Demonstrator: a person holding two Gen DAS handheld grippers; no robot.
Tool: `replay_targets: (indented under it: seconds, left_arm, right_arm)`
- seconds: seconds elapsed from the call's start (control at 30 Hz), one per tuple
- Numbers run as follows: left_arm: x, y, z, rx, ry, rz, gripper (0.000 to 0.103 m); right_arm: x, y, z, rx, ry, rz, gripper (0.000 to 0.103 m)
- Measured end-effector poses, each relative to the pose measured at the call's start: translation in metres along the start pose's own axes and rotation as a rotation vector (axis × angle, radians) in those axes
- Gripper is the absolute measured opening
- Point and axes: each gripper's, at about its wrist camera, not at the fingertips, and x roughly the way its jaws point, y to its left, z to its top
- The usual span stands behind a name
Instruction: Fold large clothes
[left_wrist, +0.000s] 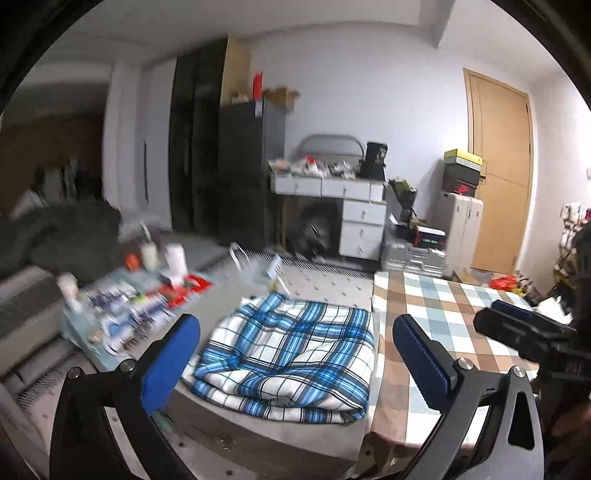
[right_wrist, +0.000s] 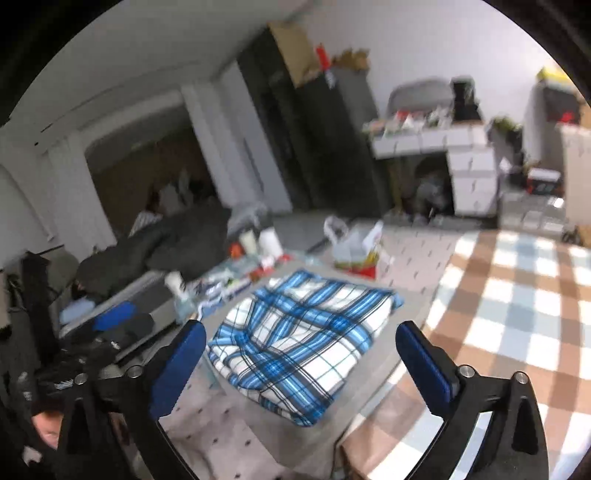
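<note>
Though folded into a thick pad, the plaid garment (left_wrist: 288, 354) is soft woven cloth: light, limp, no stiffness of its own. It lies on the grey tabletop (left_wrist: 258, 435), beside the checked tablecloth (left_wrist: 443, 314), with a row of small clutter (left_wrist: 122, 306) along its far left side.

Left gripper (left_wrist: 295, 354): jaws wide apart, nothing between the pads, held off the cloth. Right gripper (right_wrist: 301, 358): same, jaws spread, empty, also clear of the garment.

Handling, as judged: layers will slide over one another and sag if lifted by one point. Low risk of damage; main risk is the fold coming undone. Best hold looks like the near rolled edge (left_wrist: 280, 404), pinching all layers together, one gripper toward each near corner. Cloth should not be slippery against the ribbed pads (left_wrist: 424, 354).
</note>
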Motion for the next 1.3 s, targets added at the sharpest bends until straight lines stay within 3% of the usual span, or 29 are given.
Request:
replay_targets:
  seconds: [0.1,0.17,0.4,0.5,0.63,0.8,1.3]
  left_arm:
    - [-0.025,-0.012,-0.005,-0.001,-0.035,0.014,0.102]
    - [-0.037,-0.018,-0.01,0.008,-0.056,0.027,0.102]
    - [-0.047,-0.018,-0.015,0.025,-0.078,0.053,0.102]
    - [-0.044,-0.016,-0.014,0.037,-0.067,0.068,0.102]
    - [-0.039,-0.013,-0.014,0.042,-0.068,0.072,0.102]
    - [-0.031,-0.009,-0.019,0.03,-0.05,0.071,0.102]
    - [-0.029,-0.005,-0.024,0.02,-0.024,0.062,0.102]
  right_arm:
    - [-0.037,0.012,-0.013,-0.034,-0.074,-0.044,0.103]
    - [-0.05,0.013,-0.025,-0.058,-0.071,-0.077,0.103]
    - [-0.087,0.03,-0.05,-0.121,-0.162,-0.152,0.103]
    - [-0.088,0.027,-0.046,-0.066,-0.12,-0.102,0.103]
    - [-0.098,0.026,-0.044,-0.028,-0.161,-0.068,0.103]
    - [-0.095,0.033,-0.043,-0.025,-0.152,-0.037,0.103]
    - [-0.086,0.044,-0.053,-0.049,-0.144,-0.03,0.103]
